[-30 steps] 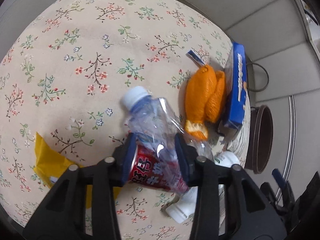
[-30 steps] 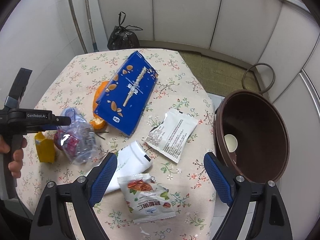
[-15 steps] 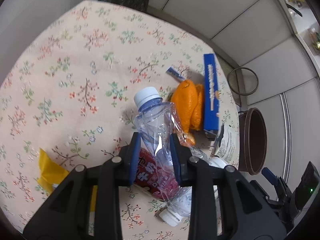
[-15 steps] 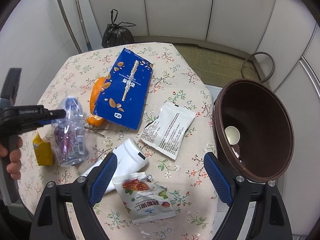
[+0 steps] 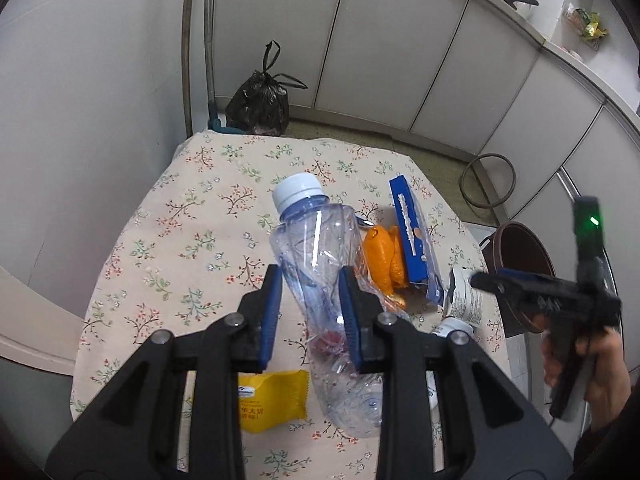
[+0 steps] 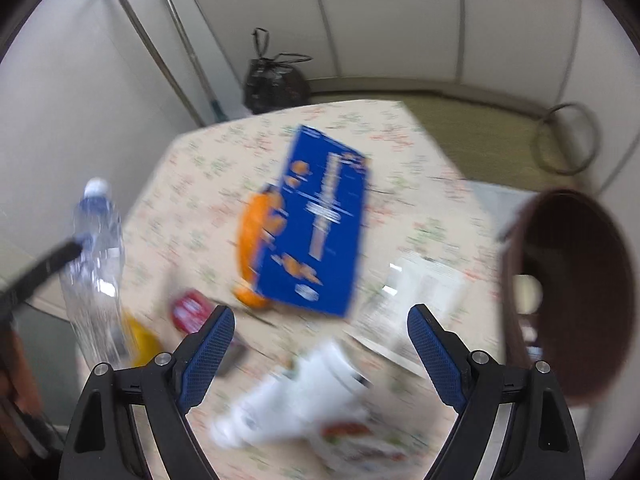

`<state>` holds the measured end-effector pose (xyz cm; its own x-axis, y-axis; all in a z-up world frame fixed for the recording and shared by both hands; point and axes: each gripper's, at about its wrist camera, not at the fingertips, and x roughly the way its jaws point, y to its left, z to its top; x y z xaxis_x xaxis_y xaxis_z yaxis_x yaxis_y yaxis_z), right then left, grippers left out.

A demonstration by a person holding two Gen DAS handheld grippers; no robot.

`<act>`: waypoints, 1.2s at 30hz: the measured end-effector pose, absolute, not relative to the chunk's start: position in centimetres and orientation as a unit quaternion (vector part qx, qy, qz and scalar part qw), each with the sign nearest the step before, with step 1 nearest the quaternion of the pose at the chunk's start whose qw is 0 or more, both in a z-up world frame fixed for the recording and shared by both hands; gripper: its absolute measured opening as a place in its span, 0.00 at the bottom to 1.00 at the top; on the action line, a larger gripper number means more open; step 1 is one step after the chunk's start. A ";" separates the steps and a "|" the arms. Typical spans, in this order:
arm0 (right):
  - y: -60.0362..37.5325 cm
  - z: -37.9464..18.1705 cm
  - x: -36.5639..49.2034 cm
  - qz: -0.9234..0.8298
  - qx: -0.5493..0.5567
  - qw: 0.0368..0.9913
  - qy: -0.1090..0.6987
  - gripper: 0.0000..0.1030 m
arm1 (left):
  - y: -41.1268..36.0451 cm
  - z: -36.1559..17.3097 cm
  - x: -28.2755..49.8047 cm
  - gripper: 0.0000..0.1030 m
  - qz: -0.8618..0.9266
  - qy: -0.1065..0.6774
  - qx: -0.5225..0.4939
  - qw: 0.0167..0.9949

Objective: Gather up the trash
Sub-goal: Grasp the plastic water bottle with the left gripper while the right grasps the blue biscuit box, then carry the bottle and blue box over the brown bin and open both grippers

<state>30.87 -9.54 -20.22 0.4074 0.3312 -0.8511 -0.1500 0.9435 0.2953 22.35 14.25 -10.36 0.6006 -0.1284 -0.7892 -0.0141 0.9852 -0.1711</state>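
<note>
My left gripper is shut on a crushed clear plastic bottle with a white cap and holds it upright above the floral table. The bottle also shows at the left of the blurred right wrist view. A red label lies on the table there. My right gripper is open and empty above the table's near edge, over a white tube. A brown bin stands to the right of the table, with a white cup inside.
On the table lie a blue snack box, orange peel, a yellow packet, a white sachet and a snack packet. A black trash bag sits on the floor behind. Cabinets line the back wall.
My left gripper has lifted the bottle off the table and raised it upright; its red label has come off. My right gripper has moved, blurring its view.
</note>
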 end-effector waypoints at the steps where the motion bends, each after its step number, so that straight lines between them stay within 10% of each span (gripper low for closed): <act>1: -9.5 -20.6 31.8 0.140 0.099 0.832 0.528 0.87 | 14.5 -10.4 22.3 0.30 -0.033 0.446 -0.083 0.890; 36: -9.9 -25.0 39.3 0.119 0.200 0.805 0.547 0.91 | 15.3 -10.5 22.4 0.27 -0.033 0.443 -0.112 0.889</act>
